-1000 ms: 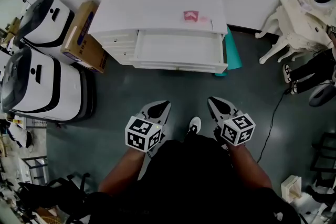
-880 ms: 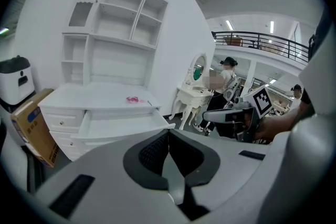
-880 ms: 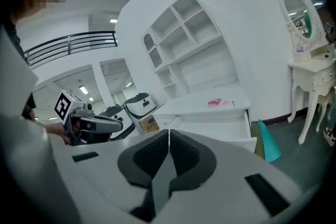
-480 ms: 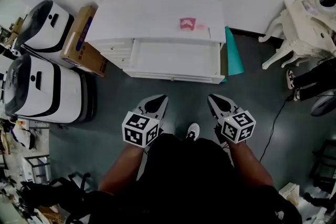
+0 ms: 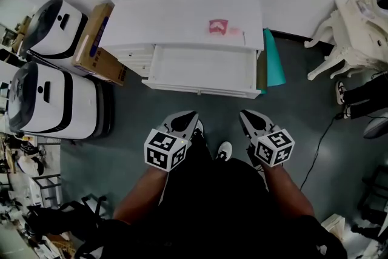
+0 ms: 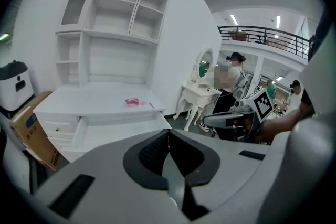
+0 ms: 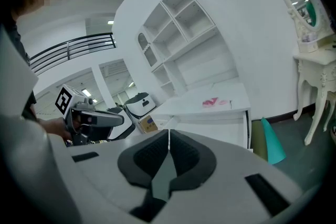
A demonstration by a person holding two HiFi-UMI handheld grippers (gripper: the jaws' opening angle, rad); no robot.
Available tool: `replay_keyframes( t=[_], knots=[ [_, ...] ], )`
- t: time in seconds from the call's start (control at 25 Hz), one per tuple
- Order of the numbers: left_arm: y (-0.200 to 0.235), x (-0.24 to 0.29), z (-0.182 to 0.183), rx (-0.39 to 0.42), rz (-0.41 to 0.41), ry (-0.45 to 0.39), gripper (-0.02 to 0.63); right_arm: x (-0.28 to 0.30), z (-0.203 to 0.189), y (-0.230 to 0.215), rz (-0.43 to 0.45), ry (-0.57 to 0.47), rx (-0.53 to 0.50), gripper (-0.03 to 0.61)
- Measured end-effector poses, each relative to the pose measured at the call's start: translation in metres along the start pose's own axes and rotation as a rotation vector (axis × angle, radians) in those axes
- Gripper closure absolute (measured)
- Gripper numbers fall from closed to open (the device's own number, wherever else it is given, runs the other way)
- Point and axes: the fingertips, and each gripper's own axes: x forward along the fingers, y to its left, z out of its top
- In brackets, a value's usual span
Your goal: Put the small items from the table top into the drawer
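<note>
- While I stand facing the white desk (image 5: 182,12), I hold both grippers low in front of me, over the dark floor and well short of the furniture.
- My left gripper (image 5: 183,121) has its jaws pressed together, the ribbed pads meeting in a thin line with nothing between them.
- My right gripper (image 5: 250,119) is closed the same way, pad against pad, holding nothing.
- A small pink item (image 5: 218,26) lies on the desk top toward its right front, just behind the drawer.
- The drawer (image 5: 200,67) stands pulled out under the desk top's front edge, showing its white floor.
- A cardboard box (image 5: 94,39) leans against the desk's left side; its blue print is too small to read.
- A teal object (image 5: 274,63) stands against the desk's right side.
</note>
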Motion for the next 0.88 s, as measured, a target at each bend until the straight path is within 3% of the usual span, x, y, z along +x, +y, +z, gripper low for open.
replay_keyframes(
  t=[0.44,0.88],
  knots=[
    [0.021,0.036,0.025,0.017,-0.043,0.002,0.603,0.017,0.016,-0.025,-0.052,-0.016,0.01,0.549],
    [0.074,0.072,0.045,0.019,-0.071,0.041,0.603,0.064,0.034,-0.052,-0.111,0.011,0.037,0.549]
  ],
)
